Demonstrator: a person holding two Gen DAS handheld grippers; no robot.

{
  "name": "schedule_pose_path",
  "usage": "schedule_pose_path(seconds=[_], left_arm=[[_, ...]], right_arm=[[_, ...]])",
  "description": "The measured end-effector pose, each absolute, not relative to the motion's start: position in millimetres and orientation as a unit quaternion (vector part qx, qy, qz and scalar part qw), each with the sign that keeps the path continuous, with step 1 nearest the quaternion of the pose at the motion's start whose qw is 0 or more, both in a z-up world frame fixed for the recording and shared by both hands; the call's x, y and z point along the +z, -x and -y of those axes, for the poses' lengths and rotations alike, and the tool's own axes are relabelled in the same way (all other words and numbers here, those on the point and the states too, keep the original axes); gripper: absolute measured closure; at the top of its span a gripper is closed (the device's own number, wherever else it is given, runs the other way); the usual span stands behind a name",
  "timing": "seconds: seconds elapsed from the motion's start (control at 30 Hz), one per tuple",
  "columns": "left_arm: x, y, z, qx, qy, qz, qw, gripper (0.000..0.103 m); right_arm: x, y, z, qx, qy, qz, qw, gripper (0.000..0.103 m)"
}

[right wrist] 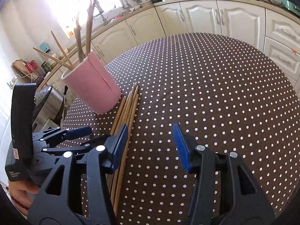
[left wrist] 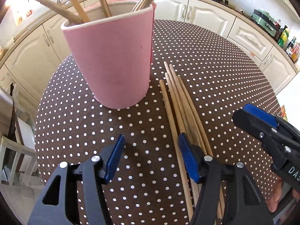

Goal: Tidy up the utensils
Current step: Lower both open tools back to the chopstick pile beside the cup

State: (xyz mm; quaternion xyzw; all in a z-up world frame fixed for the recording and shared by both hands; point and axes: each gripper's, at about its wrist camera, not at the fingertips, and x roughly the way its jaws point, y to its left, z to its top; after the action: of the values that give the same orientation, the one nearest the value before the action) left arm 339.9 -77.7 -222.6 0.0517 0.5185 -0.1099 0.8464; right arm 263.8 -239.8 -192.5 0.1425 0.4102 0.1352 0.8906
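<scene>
1. The loose chopsticks (left wrist: 180, 101) are lying bundled on the dotted table (left wrist: 215, 65), running under the right-hand finger of your left gripper (left wrist: 151, 157) and stretching ahead of it, tips ending just right of the pink holder (left wrist: 112, 60).
2. That holder is standing ahead and to the left of your left gripper, already carrying several wooden utensils (left wrist: 75, 5).
3. You are holding both tools spread and empty; your right gripper (right wrist: 150, 146) is hovering with the sticks passing beneath its left finger.
4. You seem to be lining up the next pickup.
5. The next move is probably asking you to centre one gripper over the bundle, lowering until its fingers are straddling a stick before squeezing.
</scene>
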Motion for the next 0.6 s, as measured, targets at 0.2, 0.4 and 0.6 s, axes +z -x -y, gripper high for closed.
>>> schedule_pose_path(seconds=[0.2, 0.4, 0.6], left_arm=[[-223, -358, 95, -0.086, -0.072, -0.521, 0.846, 0.043], [-225, -355, 81, -0.103, -0.073, -0.508, 0.852, 0.056], [-230, -355, 58, -0.105, -0.055, -0.509, 0.853, 0.065]], right_arm=[[-201, -277, 235, 0.136, -0.132, -0.450, 0.873, 0.053], [-202, -290, 217, 0.146, -0.104, -0.486, 0.855, 0.066], [-202, -301, 204, 0.150, -0.102, -0.509, 0.842, 0.072]])
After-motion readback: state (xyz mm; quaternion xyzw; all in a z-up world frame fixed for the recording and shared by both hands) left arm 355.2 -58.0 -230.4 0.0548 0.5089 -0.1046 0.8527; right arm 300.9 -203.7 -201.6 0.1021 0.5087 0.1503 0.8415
